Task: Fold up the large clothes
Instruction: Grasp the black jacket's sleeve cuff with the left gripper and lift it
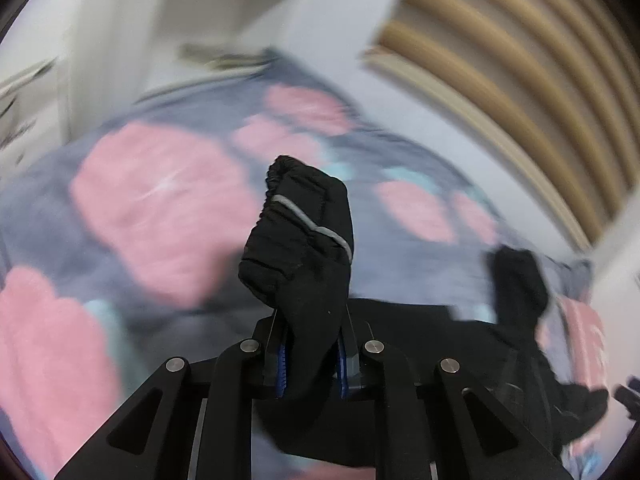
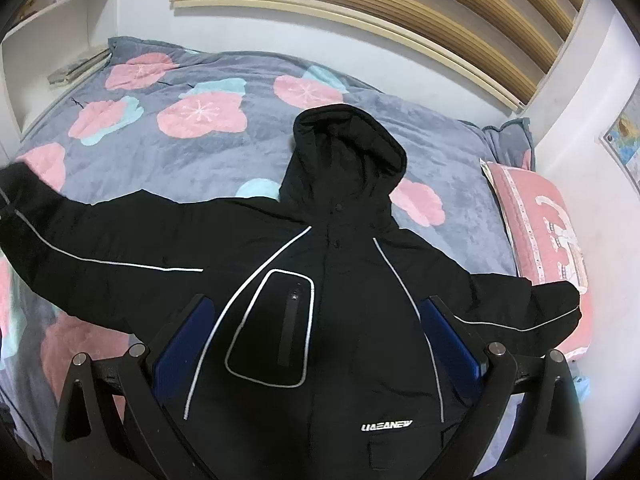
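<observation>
A black hooded jacket point(image 2: 340, 280) with grey piping lies front up on the bed, hood toward the headboard and both sleeves spread out. My left gripper point(image 1: 310, 360) is shut on the cuff of the left sleeve point(image 1: 298, 232) and holds it lifted above the bed; that view is blurred by motion. In the right wrist view the raised sleeve point(image 2: 36, 216) reaches the left edge. My right gripper point(image 2: 320, 320) is open and empty, hovering over the jacket's chest with one blue pad point(image 2: 182, 344) on each side.
The bed has a grey blanket point(image 2: 192, 152) with pink and light blue flowers. A pink pillow point(image 2: 548, 240) lies at the right. A slatted wooden headboard point(image 2: 400, 8) stands behind, and white shelves point(image 2: 52, 32) at the far left.
</observation>
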`<state>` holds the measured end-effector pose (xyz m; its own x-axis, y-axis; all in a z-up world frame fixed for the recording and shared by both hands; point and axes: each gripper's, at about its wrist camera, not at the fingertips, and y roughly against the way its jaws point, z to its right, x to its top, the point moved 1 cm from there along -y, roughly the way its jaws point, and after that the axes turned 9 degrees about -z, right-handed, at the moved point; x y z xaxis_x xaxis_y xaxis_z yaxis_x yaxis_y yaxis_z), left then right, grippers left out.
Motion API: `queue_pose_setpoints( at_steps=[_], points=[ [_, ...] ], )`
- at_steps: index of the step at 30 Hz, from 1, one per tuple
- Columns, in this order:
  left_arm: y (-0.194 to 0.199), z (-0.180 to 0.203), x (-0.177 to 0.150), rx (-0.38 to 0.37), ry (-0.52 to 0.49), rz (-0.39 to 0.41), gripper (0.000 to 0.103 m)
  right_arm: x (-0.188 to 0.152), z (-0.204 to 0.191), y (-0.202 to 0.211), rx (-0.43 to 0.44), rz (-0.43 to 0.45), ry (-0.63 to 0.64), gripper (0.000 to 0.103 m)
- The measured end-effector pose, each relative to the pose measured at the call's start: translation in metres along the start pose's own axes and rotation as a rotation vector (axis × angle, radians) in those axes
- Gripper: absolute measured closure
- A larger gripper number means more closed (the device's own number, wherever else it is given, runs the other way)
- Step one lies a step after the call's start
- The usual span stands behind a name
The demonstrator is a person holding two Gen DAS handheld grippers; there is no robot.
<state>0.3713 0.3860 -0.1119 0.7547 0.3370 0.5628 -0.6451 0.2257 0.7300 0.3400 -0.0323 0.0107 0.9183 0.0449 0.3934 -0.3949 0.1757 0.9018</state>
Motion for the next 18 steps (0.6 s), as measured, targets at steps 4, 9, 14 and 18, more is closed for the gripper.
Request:
queue_pose_setpoints(
  at_steps=[4, 9, 14, 18],
  points=[
    [0.008, 0.091, -0.010, -0.088, -0.142, 0.000, 0.086, -0.005, 0.030, 0.002, 0.008, -0.003, -0.011, 0.000],
    [-0.026, 0.222, -0.053, -0.166, -0.323, -0.080, 0.086, -0.019, 0.082, 0.001, -0.023, -0.003, -0.028, 0.000],
    [-0.084, 0.314, -0.108, -0.188, -0.405, -0.191, 0.086, -0.040, 0.139, -0.015, -0.047, -0.033, -0.052, 0.000],
    [-0.148, 0.374, -0.162, -0.103, -0.492, -0.296, 0.083, -0.061, 0.170, -0.046, -0.080, -0.057, -0.024, 0.000]
  ],
)
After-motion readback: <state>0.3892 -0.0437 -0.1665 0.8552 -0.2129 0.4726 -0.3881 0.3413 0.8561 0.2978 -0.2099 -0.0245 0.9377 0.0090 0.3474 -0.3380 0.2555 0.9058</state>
